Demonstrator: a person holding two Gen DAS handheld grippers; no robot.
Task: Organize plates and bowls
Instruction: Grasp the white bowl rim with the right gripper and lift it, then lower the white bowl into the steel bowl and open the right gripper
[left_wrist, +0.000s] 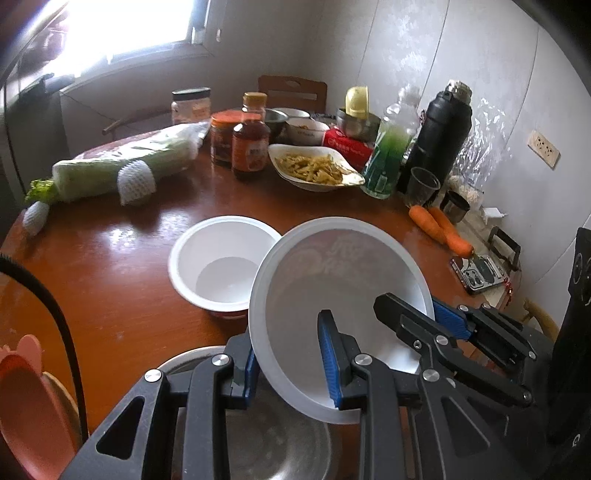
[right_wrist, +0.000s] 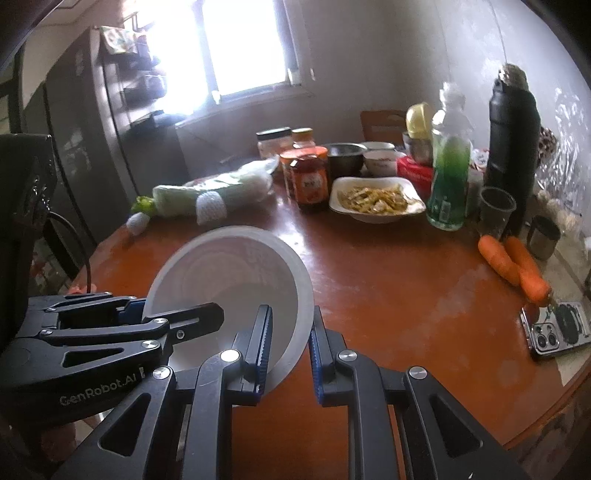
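- A white plastic bowl (left_wrist: 332, 295) is held tilted above the near edge of the round wooden counter (left_wrist: 110, 288), its empty inside facing both cameras.
- The left tongs (left_wrist: 291, 369) pinch its lower rim, one blue ribbed pad (left_wrist: 330, 365) inside the bowl and one outside.
- The right tongs (right_wrist: 286, 354) pinch the opposite rim the same way, one pad inside, one outside.
- A second white bowl (left_wrist: 225, 262), also empty, stands upright on the counter just behind the held one; a red band shows on its outer wall.
- A metal bowl (left_wrist: 273, 443) lies under the left tongs at the near edge, and a pink plastic dish (left_wrist: 33, 402) sits at the near left edge.
- Along the far edge: a white dish (left_wrist: 314, 170) filled with yellowish food strips, two steel bowls (left_wrist: 356, 123) and a white bowl (left_wrist: 306, 129) whose contents I cannot tell.
- Four jars (left_wrist: 250, 151) with dark or orange contents stand grouped at the far edge, beside a cabbage (left_wrist: 122, 166) wrapped in plastic with white foam netting.
- Toward the right edge: a green bottle (left_wrist: 389, 151), a black flask (left_wrist: 439, 133), a clear cup (left_wrist: 423, 184), a steel cup (left_wrist: 455, 206), two carrots (left_wrist: 439, 229) and a phone (left_wrist: 480, 275).
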